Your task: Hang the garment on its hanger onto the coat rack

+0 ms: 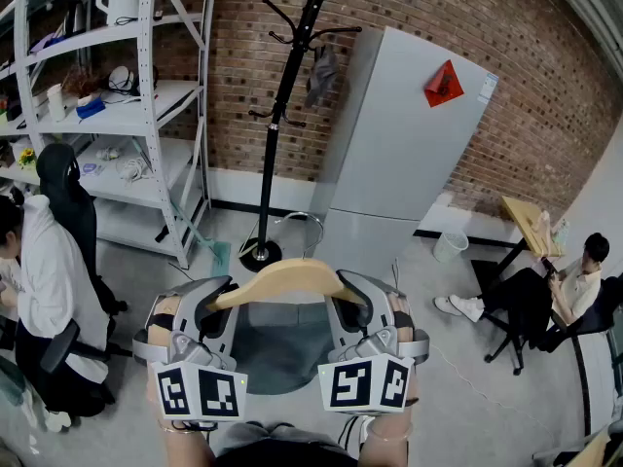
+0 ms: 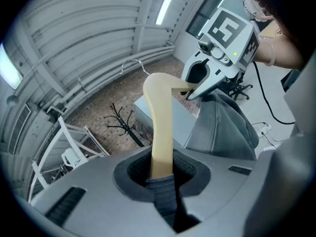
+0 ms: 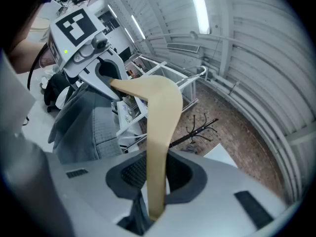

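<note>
A curved wooden hanger (image 1: 287, 278) carries a grey garment (image 1: 282, 348) that droops between my two grippers. My left gripper (image 1: 216, 297) is shut on the hanger's left end, where grey cloth wraps the wood (image 2: 163, 191). My right gripper (image 1: 352, 292) is shut on the right end (image 3: 157, 181). The hanger's metal hook (image 2: 133, 64) sticks up at its middle. The black coat rack (image 1: 282, 95) stands ahead by the brick wall, well beyond the hanger, with a dark grey item (image 1: 324, 74) on one of its upper hooks.
A tall grey cabinet (image 1: 399, 154) stands right of the rack. White metal shelving (image 1: 127, 95) fills the left. A seated person in white (image 1: 49, 280) is close at left, and another person (image 1: 574, 280) sits at right near a small bin (image 1: 450, 245).
</note>
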Action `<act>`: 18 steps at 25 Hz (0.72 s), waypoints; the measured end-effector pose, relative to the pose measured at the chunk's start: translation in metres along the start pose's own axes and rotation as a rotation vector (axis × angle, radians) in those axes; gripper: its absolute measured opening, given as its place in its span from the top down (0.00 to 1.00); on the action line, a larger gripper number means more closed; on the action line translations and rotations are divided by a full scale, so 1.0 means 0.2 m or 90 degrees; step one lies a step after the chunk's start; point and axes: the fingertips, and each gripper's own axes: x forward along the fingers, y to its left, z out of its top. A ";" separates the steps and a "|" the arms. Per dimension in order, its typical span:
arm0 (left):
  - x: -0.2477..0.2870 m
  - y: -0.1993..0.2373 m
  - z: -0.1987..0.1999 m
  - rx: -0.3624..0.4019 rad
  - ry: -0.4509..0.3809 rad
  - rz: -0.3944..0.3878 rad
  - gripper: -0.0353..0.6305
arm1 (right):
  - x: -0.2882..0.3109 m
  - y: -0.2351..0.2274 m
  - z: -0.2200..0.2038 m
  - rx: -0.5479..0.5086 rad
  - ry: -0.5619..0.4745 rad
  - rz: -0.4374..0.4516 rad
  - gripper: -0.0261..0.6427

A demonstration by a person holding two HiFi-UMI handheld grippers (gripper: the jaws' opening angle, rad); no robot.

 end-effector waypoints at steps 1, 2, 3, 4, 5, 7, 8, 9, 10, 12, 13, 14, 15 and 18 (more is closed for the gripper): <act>0.00 -0.01 0.00 0.002 0.003 -0.003 0.86 | 0.00 0.00 -0.01 0.001 0.001 0.004 0.83; 0.00 -0.02 0.01 0.004 0.005 -0.005 0.86 | -0.01 0.00 -0.02 0.001 0.003 0.007 0.83; 0.00 -0.03 0.01 0.006 0.007 -0.008 0.86 | -0.01 0.01 -0.03 0.002 0.005 0.010 0.83; 0.00 -0.04 0.02 0.007 0.009 -0.010 0.86 | -0.02 0.01 -0.04 0.003 0.006 0.012 0.83; 0.00 -0.04 0.02 0.008 0.009 -0.012 0.86 | -0.02 0.01 -0.04 0.004 0.007 0.013 0.83; 0.00 -0.05 0.03 0.008 0.009 -0.013 0.86 | -0.03 0.00 -0.05 0.006 0.007 0.012 0.83; 0.00 -0.05 0.04 0.008 0.009 -0.013 0.86 | -0.03 0.00 -0.05 0.007 0.007 0.010 0.83; 0.00 -0.05 0.04 0.009 0.008 -0.012 0.86 | -0.04 0.00 -0.06 0.008 0.007 0.008 0.83; 0.00 -0.05 0.05 0.010 0.009 -0.011 0.86 | -0.04 0.00 -0.06 0.009 0.007 0.006 0.83; 0.01 -0.07 0.05 0.013 0.011 -0.012 0.86 | -0.04 0.00 -0.08 0.008 0.010 0.006 0.83; 0.02 -0.08 0.06 0.015 0.013 -0.013 0.86 | -0.04 0.00 -0.10 0.008 0.011 0.008 0.83; 0.03 -0.09 0.06 0.017 0.015 -0.014 0.86 | -0.04 0.00 -0.11 0.008 0.012 0.010 0.83; 0.04 -0.09 0.06 0.018 0.017 -0.015 0.86 | -0.03 0.00 -0.12 0.007 0.013 0.011 0.83; 0.06 -0.10 0.09 0.020 0.024 -0.015 0.86 | -0.03 -0.02 -0.15 0.007 0.011 0.015 0.83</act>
